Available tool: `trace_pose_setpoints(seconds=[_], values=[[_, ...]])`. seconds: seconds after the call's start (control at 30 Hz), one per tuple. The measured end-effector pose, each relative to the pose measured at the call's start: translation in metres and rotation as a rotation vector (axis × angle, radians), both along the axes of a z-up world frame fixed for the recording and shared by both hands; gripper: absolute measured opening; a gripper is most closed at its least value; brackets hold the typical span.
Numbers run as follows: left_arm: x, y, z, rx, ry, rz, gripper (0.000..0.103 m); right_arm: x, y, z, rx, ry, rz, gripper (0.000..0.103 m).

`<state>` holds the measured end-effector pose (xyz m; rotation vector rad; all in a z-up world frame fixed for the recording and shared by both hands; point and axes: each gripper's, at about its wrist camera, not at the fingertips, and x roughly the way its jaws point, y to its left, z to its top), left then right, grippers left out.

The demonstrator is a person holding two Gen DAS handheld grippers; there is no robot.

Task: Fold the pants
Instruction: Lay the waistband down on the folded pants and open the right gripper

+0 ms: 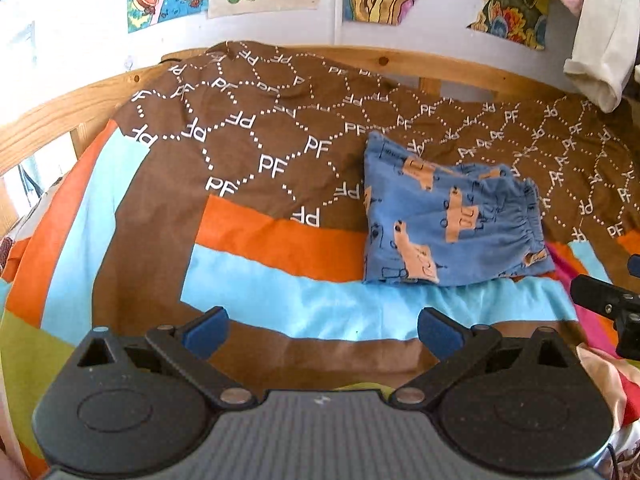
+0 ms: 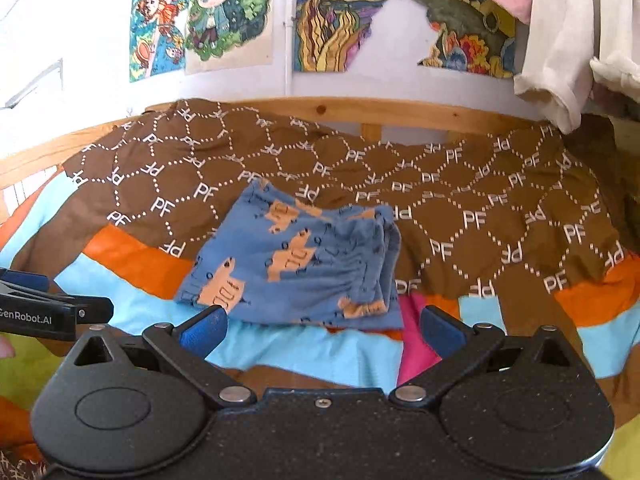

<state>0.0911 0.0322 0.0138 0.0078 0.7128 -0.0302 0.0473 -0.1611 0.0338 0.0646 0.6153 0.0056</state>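
Note:
The blue pants with orange vehicle prints lie folded into a compact rectangle on the bed; they also show in the right wrist view. The elastic waistband sits at the right side of the stack. My left gripper is open and empty, hovering over the bedspread in front and to the left of the pants. My right gripper is open and empty, just in front of the pants' near edge. Each gripper shows at the edge of the other's view: the right one and the left one.
A patchwork bedspread in brown, orange and light blue covers the bed. A wooden bed rail runs along the back under a wall with drawings. White and pink garments hang at the upper right.

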Motion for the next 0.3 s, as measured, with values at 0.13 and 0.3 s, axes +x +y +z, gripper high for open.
trace_pose_setpoints(seconds=[0.13,0.3], values=[[0.0028,0.0011,-0.0036,-0.015,0.010,-0.001,0.103,0.0020,-0.0027,-0.0018,0.010,0.009,-0.011,0.102],[0.0061,0.0015,-0.0090,-0.025,0.027,-0.013,0.103,0.0034,-0.0039,-0.0052,0.014,0.021,-0.012,0.102]])
